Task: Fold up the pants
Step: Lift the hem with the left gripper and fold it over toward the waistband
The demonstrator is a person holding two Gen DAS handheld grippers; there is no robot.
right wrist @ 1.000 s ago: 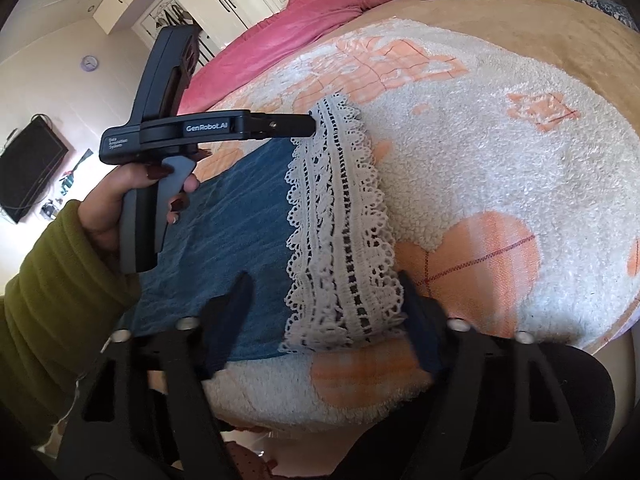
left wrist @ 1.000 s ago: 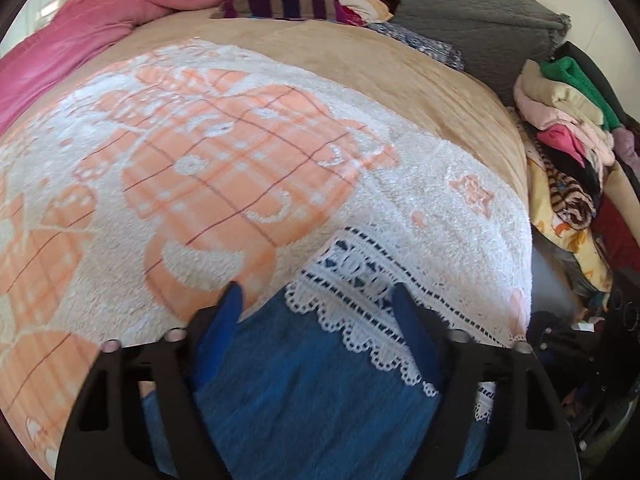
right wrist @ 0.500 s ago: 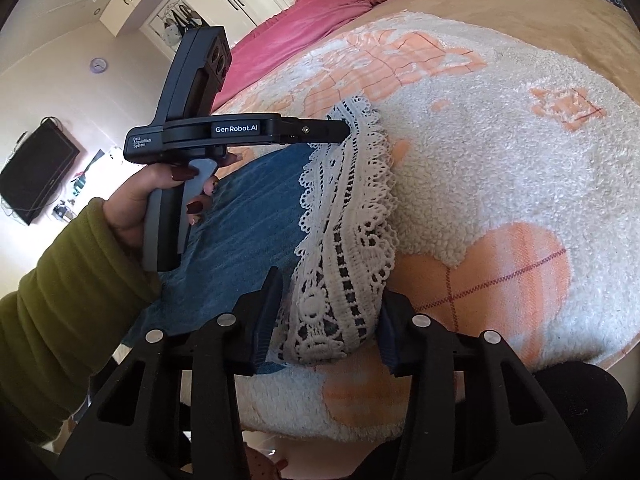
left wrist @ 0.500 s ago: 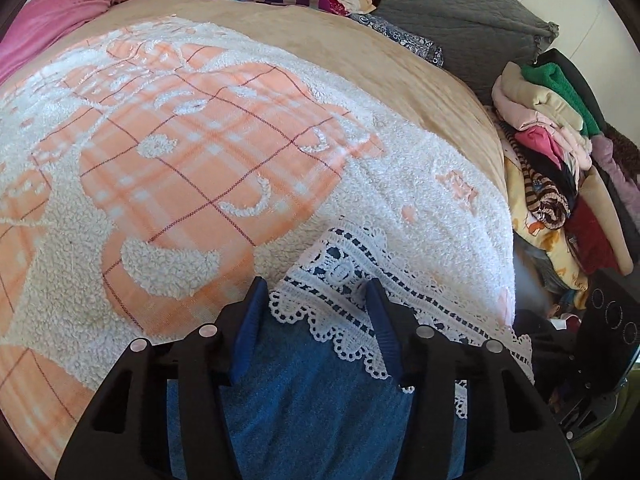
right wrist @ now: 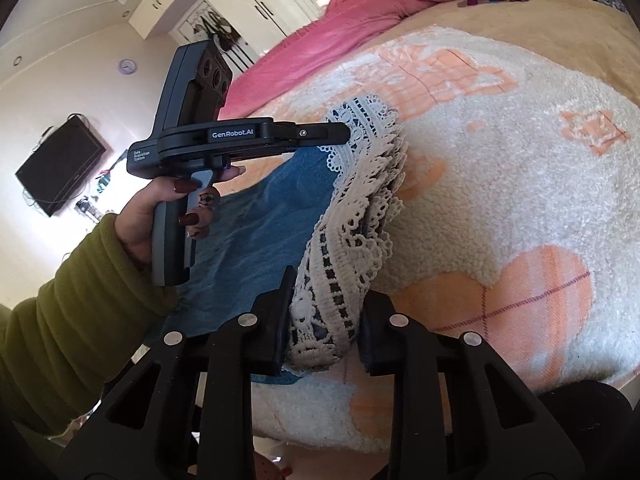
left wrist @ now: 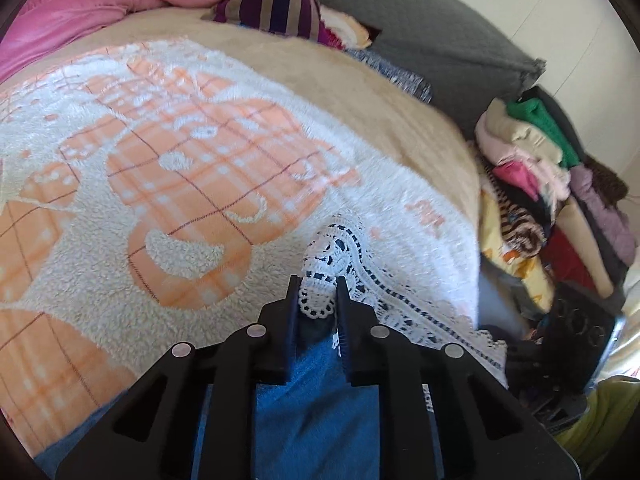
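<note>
Denim-blue pants (right wrist: 272,232) with a white lace hem (right wrist: 352,216) lie on a fleecy orange-and-white blanket (right wrist: 520,208) spread over a bed, both grippers fastened to the trimmed cuff end. The left gripper (left wrist: 318,296) has its fingers pressed together on one corner of the lace, seen bunched between the pads in the left wrist view; the right gripper (right wrist: 320,320) is clamped on the opposite corner, a thicker wad of lace and denim filling the gap between its fingers.

The cuff edge runs across between the two grippers and appears raised a little off the blanket, while the denim trails back toward the person's green sleeve (right wrist: 60,320). The garment's long axis therefore seems to run from the lace hem, pointing out over the bed, back to the waist end, which is out of sight.

The step in hand looks to be carrying the hem over to meet the waist. Doing it well likely means keeping the two corners level and the lace edge taut, moving both grippers together so the fold line falls square across the legs, and lifting high enough that the fleece does not drag the denim. A pile of clothes (left wrist: 532,184) sits beside the bed, well apart.
</note>
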